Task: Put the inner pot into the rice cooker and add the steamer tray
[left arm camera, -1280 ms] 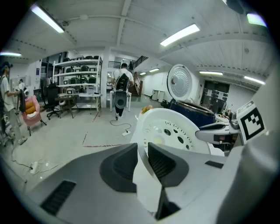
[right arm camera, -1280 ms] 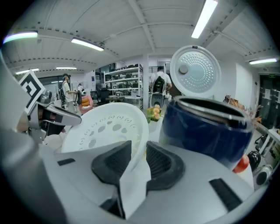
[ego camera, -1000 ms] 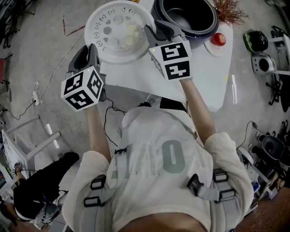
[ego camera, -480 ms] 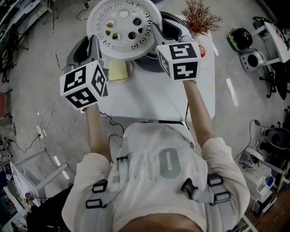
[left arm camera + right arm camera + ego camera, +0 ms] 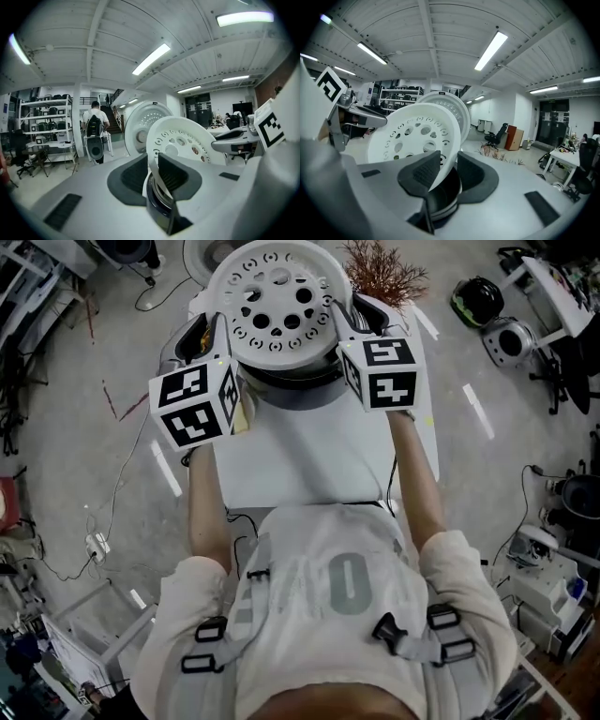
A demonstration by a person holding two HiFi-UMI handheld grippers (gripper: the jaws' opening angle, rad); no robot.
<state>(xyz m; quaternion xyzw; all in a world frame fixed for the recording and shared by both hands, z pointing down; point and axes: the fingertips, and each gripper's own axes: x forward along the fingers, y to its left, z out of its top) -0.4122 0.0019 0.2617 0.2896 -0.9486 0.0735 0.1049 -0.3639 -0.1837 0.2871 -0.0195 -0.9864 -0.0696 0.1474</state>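
My left gripper (image 5: 217,331) and right gripper (image 5: 340,321) each clamp the white steamer tray (image 5: 281,304) by 1 side of its rim, holding it over the rice cooker (image 5: 292,396) at the far edge of the table (image 5: 309,460).

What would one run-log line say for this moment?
steamer tray: tilted over rice cooker, not yet seated | left gripper: shut on its rim | right gripper: shut on opposite rim

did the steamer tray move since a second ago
Yes. The steamer tray was left of the rice cooker, over the far left corner of the table. It has shifted right and is now above the cooker.
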